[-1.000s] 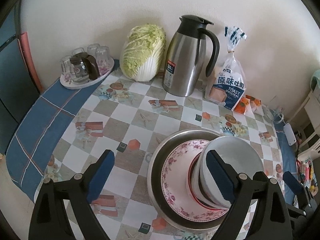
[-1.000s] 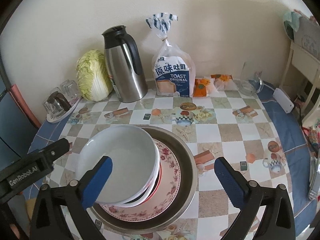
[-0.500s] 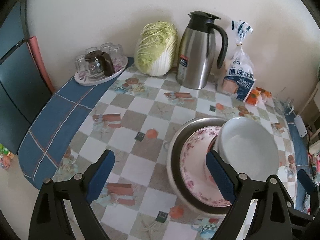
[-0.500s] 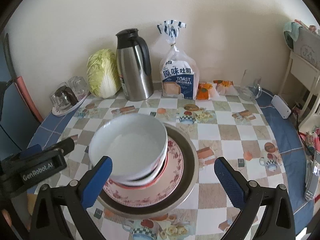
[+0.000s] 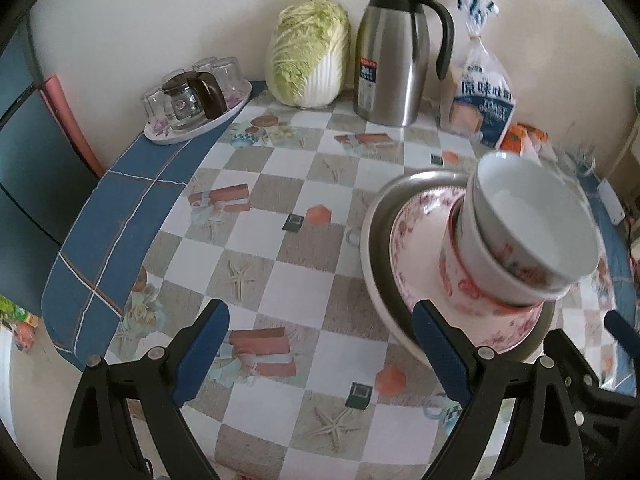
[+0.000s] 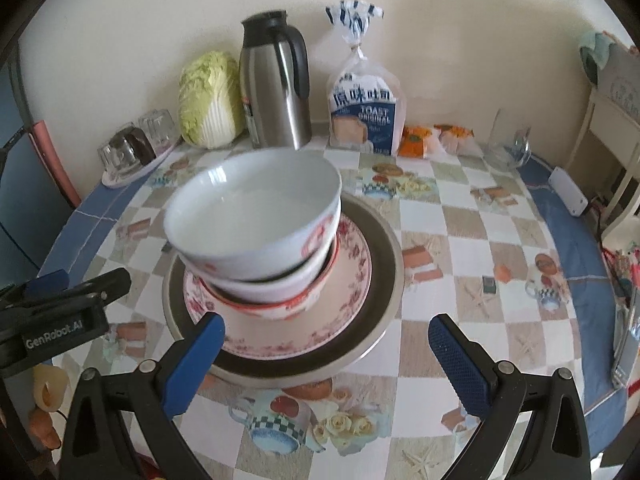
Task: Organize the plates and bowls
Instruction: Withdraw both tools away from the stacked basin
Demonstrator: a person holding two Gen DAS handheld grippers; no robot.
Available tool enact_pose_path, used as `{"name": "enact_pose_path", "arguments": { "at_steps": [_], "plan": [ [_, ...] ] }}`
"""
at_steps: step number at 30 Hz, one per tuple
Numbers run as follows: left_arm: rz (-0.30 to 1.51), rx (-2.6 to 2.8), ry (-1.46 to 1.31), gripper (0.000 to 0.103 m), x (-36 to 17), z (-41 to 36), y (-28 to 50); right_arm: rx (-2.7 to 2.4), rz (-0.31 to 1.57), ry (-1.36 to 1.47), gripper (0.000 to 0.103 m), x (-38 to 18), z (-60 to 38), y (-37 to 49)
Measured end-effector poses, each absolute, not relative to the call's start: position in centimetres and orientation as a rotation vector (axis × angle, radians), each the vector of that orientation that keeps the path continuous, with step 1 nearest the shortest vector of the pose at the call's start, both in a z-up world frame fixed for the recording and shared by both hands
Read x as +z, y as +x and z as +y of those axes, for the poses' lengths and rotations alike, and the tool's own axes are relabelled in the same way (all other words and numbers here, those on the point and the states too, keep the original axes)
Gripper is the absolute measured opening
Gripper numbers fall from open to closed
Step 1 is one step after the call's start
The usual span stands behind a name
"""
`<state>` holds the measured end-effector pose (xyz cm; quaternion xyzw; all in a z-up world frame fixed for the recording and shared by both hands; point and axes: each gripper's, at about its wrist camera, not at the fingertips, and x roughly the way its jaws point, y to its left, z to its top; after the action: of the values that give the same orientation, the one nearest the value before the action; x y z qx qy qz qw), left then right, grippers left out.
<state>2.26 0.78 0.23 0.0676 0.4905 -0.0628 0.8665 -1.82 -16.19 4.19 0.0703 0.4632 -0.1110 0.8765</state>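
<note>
A stack stands on the checked tablecloth: a metal basin [image 6: 386, 280] at the bottom, a pink floral plate [image 6: 354, 268] in it, and nested white bowls [image 6: 252, 204] with red patterns on top. My right gripper [image 6: 326, 326] hangs open just in front of the stack, its blue pads either side of the plate's near rim and touching nothing. In the left wrist view the bowls [image 5: 532, 216], plate [image 5: 416, 248] and basin [image 5: 374, 240] sit at the right. My left gripper [image 5: 320, 316] is open over bare cloth left of the stack, with its right pad near the basin's edge.
Along the wall stand a steel thermos jug [image 5: 394, 52], a cabbage [image 5: 308, 52], a bag of toast bread [image 5: 482, 96] and a tray of upturned glasses [image 5: 192, 96]. A glass dish [image 6: 508, 148] and a white power strip [image 6: 568, 192] lie at the right. The table edge drops off at the left.
Both grippers have sunk toward the table, so the stack looks larger and more side-on. The left gripper has shifted left of the stack. Both stay open and empty.
</note>
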Motion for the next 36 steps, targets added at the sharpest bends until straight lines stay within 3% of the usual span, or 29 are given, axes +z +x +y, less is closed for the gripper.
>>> {"name": "enact_pose_path", "arguments": {
  "at_steps": [10, 36],
  "plan": [
    [1.013, -0.151, 0.307, 0.093, -1.2, -0.6, 1.2, -0.258, 1.034, 0.151, 0.103, 2.1, -16.9, -2.4],
    [1.006, -0.204, 0.323, 0.093, -1.0, -1.6, 1.0, -0.271, 1.052, 0.143, 0.103, 1.5, -17.2, -2.2]
  ]
}}
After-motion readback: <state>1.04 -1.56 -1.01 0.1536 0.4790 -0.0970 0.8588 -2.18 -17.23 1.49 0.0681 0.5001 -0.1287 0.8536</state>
